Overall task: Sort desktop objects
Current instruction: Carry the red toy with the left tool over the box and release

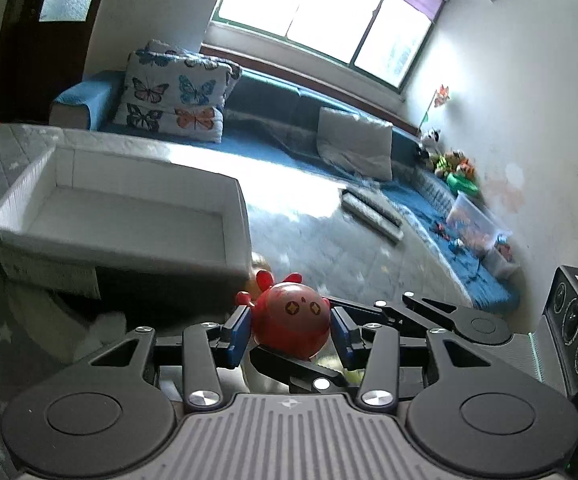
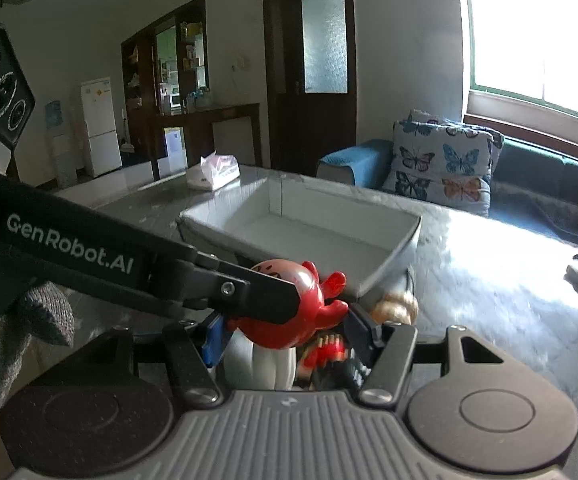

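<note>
A round red toy (image 1: 291,322) with a painted face and small horns sits between the blue pads of my left gripper (image 1: 291,332), which is shut on it. The right wrist view shows the same red toy (image 2: 289,312) held up by the left gripper's black arm, which crosses in from the left. Below it my right gripper (image 2: 287,344) stands open, with a white object (image 2: 261,364) and a small red and gold toy (image 2: 325,352) between its fingers. A white open box (image 1: 129,216) (image 2: 309,232) stands just behind on the table.
A gold figure (image 2: 397,304) stands by the box's near corner. Two remotes (image 1: 373,212) lie on the grey table (image 1: 321,256) to the right, a tissue pack (image 2: 213,172) at its far end. A grey-gloved hand (image 2: 17,332) holds the left gripper. A blue sofa (image 1: 289,120) runs behind.
</note>
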{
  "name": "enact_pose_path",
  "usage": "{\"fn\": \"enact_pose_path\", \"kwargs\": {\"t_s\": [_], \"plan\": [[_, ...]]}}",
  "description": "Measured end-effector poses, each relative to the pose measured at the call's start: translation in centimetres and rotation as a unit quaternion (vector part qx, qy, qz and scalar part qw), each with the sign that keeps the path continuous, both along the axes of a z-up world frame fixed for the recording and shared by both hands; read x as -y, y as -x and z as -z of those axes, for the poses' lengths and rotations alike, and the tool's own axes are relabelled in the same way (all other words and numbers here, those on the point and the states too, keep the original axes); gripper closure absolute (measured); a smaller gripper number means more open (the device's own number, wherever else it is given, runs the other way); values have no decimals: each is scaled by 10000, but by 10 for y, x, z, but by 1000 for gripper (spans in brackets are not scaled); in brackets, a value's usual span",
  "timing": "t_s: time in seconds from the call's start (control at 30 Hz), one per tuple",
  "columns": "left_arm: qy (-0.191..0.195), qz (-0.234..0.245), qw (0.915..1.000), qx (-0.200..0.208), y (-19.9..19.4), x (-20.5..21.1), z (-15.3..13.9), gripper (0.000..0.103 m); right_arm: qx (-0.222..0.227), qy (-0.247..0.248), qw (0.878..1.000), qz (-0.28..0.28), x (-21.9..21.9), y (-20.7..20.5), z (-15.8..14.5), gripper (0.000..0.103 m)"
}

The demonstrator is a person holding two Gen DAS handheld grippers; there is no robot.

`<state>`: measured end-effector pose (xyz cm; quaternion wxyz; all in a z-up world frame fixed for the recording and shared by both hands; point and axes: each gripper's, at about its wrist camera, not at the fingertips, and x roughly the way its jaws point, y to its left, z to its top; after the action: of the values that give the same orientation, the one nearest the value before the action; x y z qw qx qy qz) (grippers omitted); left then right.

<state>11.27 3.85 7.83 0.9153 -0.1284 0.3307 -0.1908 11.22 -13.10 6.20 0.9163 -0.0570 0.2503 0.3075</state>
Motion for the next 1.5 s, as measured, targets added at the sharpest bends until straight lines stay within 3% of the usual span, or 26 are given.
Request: {"fn": "enact_pose_path", "kwargs": {"t_s": [0.2,0.33,0.53,0.73,0.97,1.5], "plan": [[37,-118,9999,92,-42,-15,-9,56,105,93,9999,-70,-19,-49,-14,41],[120,-197,9997,-114,-85,-28,1,56,17,255,9996,-87,-36,-87,-10,41],[368,-255,9972,-590,-144,-52,30,56,-391,533,9978,-73,-62,-145,14,41],[588,-277,9926,-1028,-182,-71,58,56,-742,804,9940,-50,-80,-177,43,41],[742,-344,9886,-1267,-197,-80,74,56,-893,1216,9885,-109,-97,-190,61,41],[699,-457,9856,-1468,-201,-82,86,57,-984,1352,9859,-87,-101,-193,71,39]]}}
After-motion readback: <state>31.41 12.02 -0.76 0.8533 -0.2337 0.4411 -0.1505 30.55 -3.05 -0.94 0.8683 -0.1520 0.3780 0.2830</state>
